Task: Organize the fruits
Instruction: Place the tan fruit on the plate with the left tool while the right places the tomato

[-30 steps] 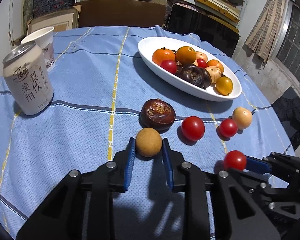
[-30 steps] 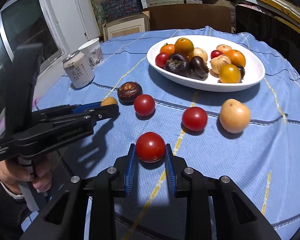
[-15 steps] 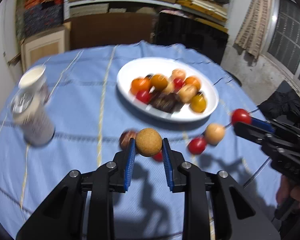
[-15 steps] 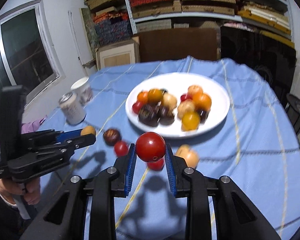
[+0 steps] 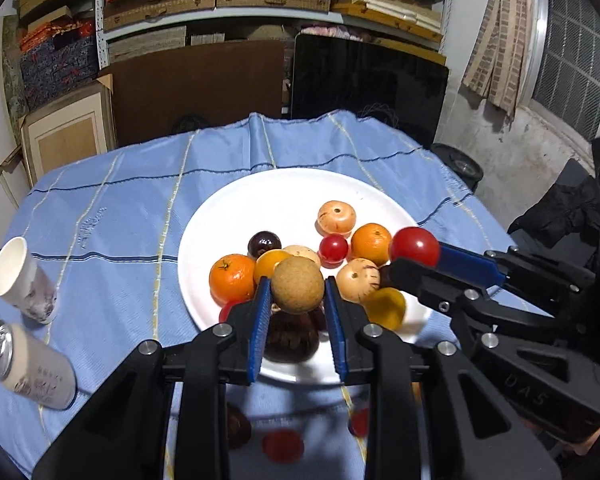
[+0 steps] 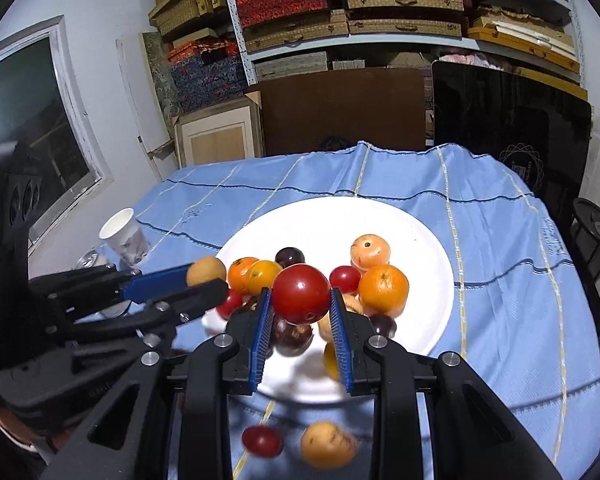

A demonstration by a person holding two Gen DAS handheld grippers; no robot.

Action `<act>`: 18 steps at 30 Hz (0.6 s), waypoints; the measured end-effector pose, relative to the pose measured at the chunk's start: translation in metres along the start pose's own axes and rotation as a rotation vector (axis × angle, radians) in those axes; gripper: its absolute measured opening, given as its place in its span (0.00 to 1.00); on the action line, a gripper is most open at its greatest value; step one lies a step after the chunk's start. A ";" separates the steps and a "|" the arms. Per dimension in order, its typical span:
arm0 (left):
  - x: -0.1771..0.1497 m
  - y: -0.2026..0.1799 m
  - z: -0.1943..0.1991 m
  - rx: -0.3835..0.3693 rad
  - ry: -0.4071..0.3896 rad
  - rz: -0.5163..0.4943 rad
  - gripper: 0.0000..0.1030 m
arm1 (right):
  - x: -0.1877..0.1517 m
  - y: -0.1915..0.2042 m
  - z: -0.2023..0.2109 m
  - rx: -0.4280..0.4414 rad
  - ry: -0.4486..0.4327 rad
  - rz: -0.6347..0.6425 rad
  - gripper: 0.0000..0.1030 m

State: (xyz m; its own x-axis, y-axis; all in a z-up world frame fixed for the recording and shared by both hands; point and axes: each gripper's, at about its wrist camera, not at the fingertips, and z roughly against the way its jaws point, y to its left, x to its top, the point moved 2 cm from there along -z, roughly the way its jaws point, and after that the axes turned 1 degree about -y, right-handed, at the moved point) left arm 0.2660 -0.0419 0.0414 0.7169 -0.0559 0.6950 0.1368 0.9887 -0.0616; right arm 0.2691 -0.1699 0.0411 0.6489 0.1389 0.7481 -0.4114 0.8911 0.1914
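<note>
My left gripper (image 5: 297,294) is shut on a tan round fruit (image 5: 297,284) and holds it above the near part of the white plate (image 5: 284,196). My right gripper (image 6: 301,304) is shut on a red tomato (image 6: 301,294), also above the plate (image 6: 420,240). Each gripper shows in the other's view: the right one with its tomato (image 5: 414,246), the left one with its tan fruit (image 6: 206,271). The plate holds several fruits: oranges (image 5: 232,278), a small tomato (image 5: 333,248), dark and pale fruits.
Loose fruits lie on the blue cloth in front of the plate: a red tomato (image 6: 261,440), a pale round fruit (image 6: 328,444), a dark brown fruit (image 5: 238,426). A paper cup (image 5: 18,276) and a drink can (image 5: 28,368) stand at the left. Shelves stand behind the table.
Both grippers lifted their fruits off the cloth and carried them forward over the plate. The plate now fills the middle of both views.
</note>
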 end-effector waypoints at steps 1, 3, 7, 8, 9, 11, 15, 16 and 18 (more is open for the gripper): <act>0.002 0.000 -0.008 0.007 0.009 0.002 0.25 | 0.000 -0.002 -0.004 -0.004 0.004 -0.005 0.28; 0.006 0.003 -0.022 0.016 0.027 0.015 0.25 | 0.002 -0.008 -0.016 -0.007 0.017 -0.022 0.28; 0.010 0.004 -0.040 0.023 0.035 0.027 0.25 | 0.004 -0.020 -0.034 -0.004 0.041 -0.064 0.30; 0.011 0.004 -0.042 0.029 0.030 0.024 0.25 | 0.004 -0.024 -0.038 -0.005 0.043 -0.081 0.30; 0.013 0.004 -0.044 0.036 0.027 0.027 0.27 | 0.004 -0.026 -0.041 -0.008 0.048 -0.094 0.30; 0.015 0.007 -0.048 0.055 0.029 0.053 0.43 | 0.003 -0.034 -0.041 -0.013 0.041 -0.137 0.32; 0.015 0.014 -0.039 0.051 -0.011 0.087 0.63 | -0.001 -0.040 -0.029 -0.002 0.020 -0.160 0.41; 0.015 0.014 -0.036 0.053 -0.013 0.083 0.64 | -0.003 -0.040 -0.025 -0.008 0.013 -0.155 0.46; 0.014 0.013 -0.031 0.050 -0.019 0.077 0.66 | -0.008 -0.037 -0.016 -0.003 0.008 -0.148 0.48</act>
State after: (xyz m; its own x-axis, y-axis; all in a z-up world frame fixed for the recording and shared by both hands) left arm 0.2986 -0.0344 0.0279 0.7108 0.0229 0.7030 0.0473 0.9957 -0.0803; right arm 0.2898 -0.1973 0.0178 0.7077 0.0095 0.7065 -0.3089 0.9035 0.2972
